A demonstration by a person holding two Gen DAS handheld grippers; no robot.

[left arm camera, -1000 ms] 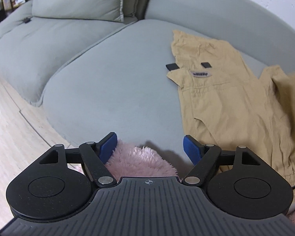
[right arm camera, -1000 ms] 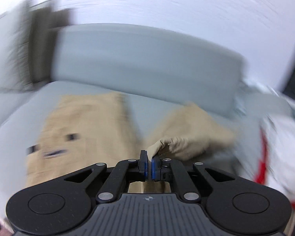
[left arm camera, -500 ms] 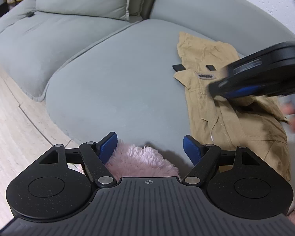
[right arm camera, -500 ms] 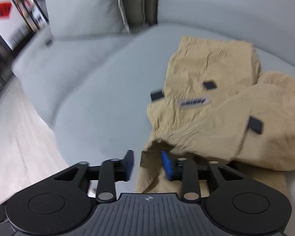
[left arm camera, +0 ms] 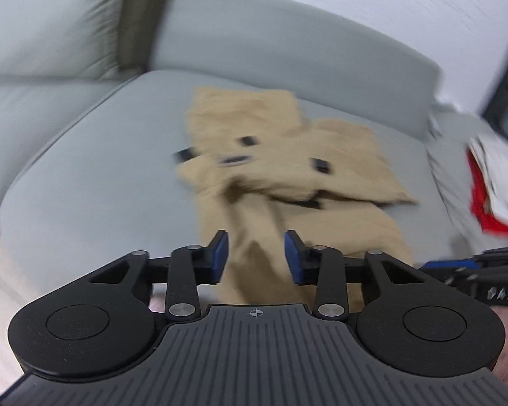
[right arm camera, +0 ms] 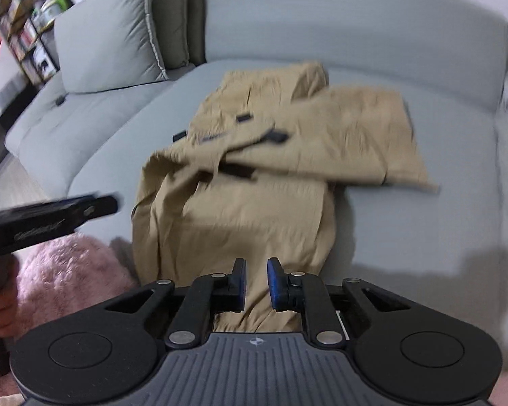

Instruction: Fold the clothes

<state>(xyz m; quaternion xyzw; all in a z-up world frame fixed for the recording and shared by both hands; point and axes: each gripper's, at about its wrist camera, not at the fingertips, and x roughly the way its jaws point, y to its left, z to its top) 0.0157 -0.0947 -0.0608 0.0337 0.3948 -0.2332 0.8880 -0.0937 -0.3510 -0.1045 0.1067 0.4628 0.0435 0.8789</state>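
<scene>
My view, both wrist cameras. The tan trousers (right arm camera: 254, 203) lie on the seat of the grey sofa (right arm camera: 406, 237), spread from near the backrest down to the front edge, where the lower end hangs toward me. The cloth is creased and loosely folded: one part is laid crosswise over the rest, so its upper layer (right arm camera: 355, 142) reaches out to the right while the long part runs down toward my tongs. Small black tabs (right arm camera: 274, 137) and a dark strap show on the folded region; blur hides their detail.

My left gripper (left arm camera: 255, 257) hovers over the lower end of the trousers; its blue pads (left arm camera: 220, 253) stand at a middling gap and the jaws are closing, with tan cloth seen between them but not pressed by either pad. In the right view this gripper (right arm camera: 98, 204) appears as a blurred dark bar at the left, held by a hand (right arm camera: 0, 308).

My right gripper (right arm camera: 255, 286) is over the hanging end too; its jaws are narrow and closing, cloth visible in the gap, the pads apart from it as far as I can tell.

A pink fluffy rug (right arm camera: 67, 270) lies below the sofa's front edge. A grey cushion (right arm camera: 108, 34) leans at the back left. White and red cloth (left arm camera: 484, 182) sits at the sofa's right end.
</scene>
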